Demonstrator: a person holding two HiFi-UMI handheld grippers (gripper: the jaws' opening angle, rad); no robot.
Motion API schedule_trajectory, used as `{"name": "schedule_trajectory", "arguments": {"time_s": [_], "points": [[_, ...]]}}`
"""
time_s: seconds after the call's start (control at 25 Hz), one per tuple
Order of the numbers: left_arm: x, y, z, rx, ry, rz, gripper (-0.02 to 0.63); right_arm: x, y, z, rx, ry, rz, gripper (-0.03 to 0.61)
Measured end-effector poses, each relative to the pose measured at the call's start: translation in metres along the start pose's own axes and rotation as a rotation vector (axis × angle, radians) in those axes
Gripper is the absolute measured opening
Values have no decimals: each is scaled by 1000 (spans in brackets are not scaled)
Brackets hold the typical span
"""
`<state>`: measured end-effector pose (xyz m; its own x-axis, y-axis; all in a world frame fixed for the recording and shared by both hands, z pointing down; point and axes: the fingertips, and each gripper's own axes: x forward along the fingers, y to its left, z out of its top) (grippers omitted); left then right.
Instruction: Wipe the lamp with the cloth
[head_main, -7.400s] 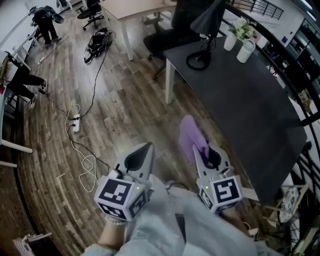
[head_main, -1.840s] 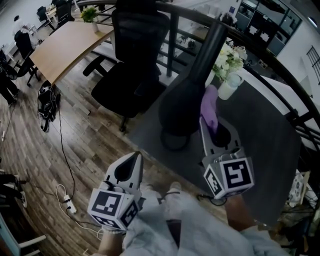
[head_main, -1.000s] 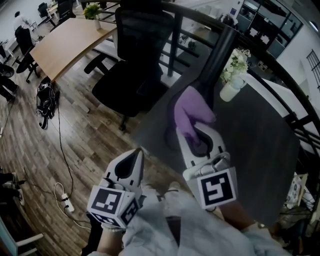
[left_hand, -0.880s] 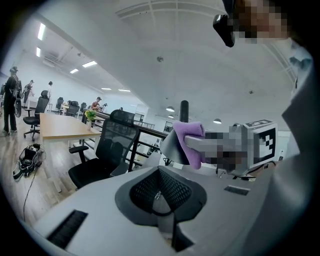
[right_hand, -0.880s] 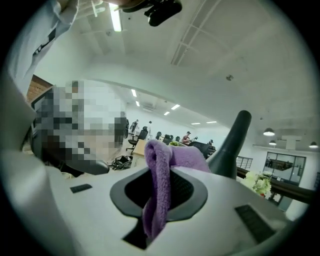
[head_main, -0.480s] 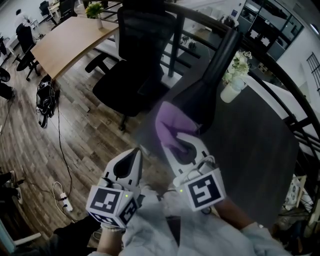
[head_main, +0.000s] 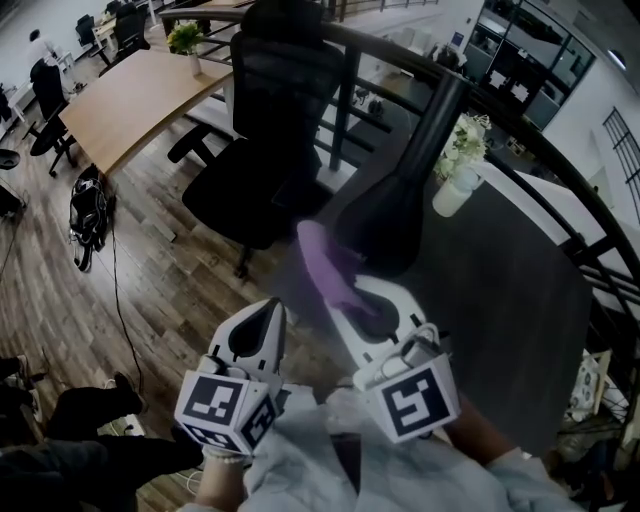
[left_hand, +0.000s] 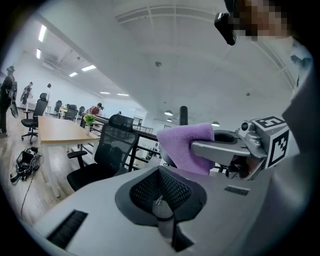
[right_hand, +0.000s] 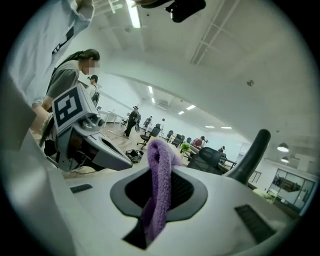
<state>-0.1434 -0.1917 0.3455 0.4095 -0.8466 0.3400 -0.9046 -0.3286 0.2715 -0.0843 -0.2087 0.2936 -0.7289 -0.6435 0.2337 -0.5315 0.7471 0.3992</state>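
Note:
The black lamp (head_main: 385, 222) stands on the dark table (head_main: 500, 280), its flared shade low and its stem (head_main: 443, 112) rising toward the back. My right gripper (head_main: 345, 292) is shut on the purple cloth (head_main: 322, 265), which lies at the shade's lower left edge and looks blurred. In the right gripper view the cloth (right_hand: 159, 187) hangs folded between the jaws, with the lamp stem (right_hand: 250, 155) to the right. My left gripper (head_main: 270, 312) is shut and empty, left of the right one, over the floor. The left gripper view shows the cloth (left_hand: 184, 146) in the right gripper (left_hand: 227, 150).
A black office chair (head_main: 265, 150) stands just left of the table. A white vase with flowers (head_main: 452, 190) sits behind the lamp. A wooden desk (head_main: 130, 95) is at the far left, and a bag (head_main: 88, 215) lies on the wood floor. A railing (head_main: 560, 180) curves behind.
My right gripper has slid the cloth down and left across the lamp shade to its lower left edge. The left gripper has stayed in place.

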Motion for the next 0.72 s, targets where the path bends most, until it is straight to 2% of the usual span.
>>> {"name": "schedule_trajectory", "arguments": {"time_s": [0.04,0.36,0.48,0.56,0.72], "points": [[0,-1,1,1,10,-2,0,0,-5,4,-21,-13,-10,52],[-1,-3,17,77,-81,-38,0,8,-54,33,-249,-53,-93,52],[-3,-3,20,91,-85,-42,0,15,-76,44,-322,-54,-124,52],[-4,-7,21,92,-80,-48,0,21,-89,47,-390,-27,-135,52],[-9,-9,18,88,-57,-50,0,40,-106,46,-597,69,-134,52]]}}
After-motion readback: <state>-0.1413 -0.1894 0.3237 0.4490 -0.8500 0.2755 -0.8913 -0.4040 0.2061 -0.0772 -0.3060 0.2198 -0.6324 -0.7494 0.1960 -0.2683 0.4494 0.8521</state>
